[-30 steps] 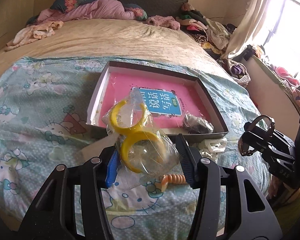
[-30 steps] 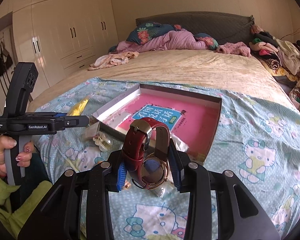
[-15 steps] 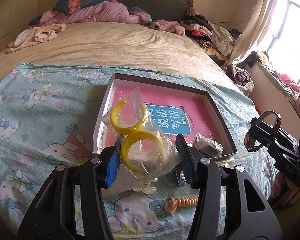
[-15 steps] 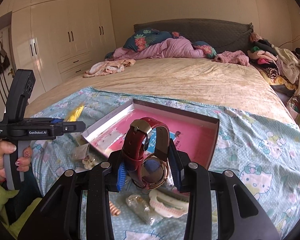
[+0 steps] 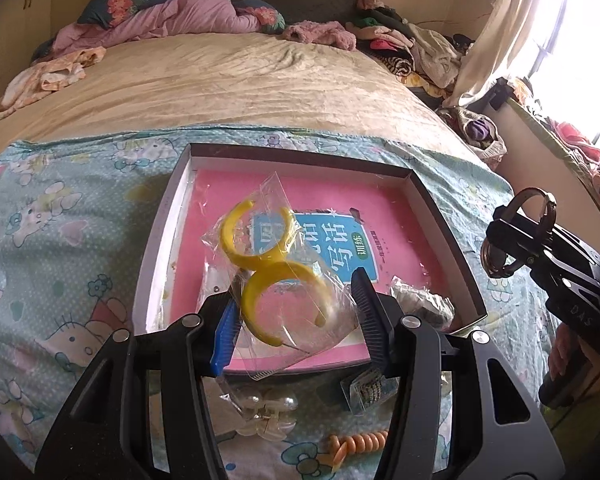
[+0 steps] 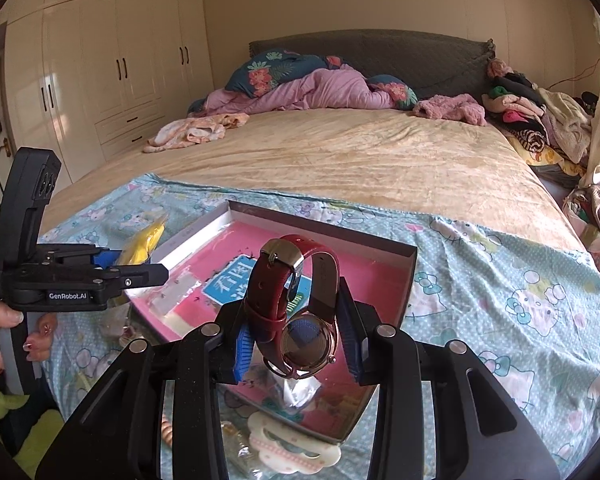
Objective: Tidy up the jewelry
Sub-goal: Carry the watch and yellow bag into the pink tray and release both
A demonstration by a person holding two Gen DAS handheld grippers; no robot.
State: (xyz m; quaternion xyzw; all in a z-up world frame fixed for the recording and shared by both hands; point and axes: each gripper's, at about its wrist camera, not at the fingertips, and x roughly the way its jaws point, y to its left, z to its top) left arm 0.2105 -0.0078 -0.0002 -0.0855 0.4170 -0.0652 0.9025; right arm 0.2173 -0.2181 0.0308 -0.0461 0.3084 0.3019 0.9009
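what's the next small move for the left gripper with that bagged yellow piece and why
Probably lower it a little and open. The left gripper holds the bagged yellow piece over the box, whose pink floor lies bare beneath.

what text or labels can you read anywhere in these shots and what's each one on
"GenRobot.AI": white print on the side of the left gripper, seen from the right wrist view.
"DAS": faint letters on the body of the right gripper, left wrist view; partly hidden.
"话" and "训练": on the blue label of the pink book in the box; other characters are covered.
Small print beside the label: too small to read.
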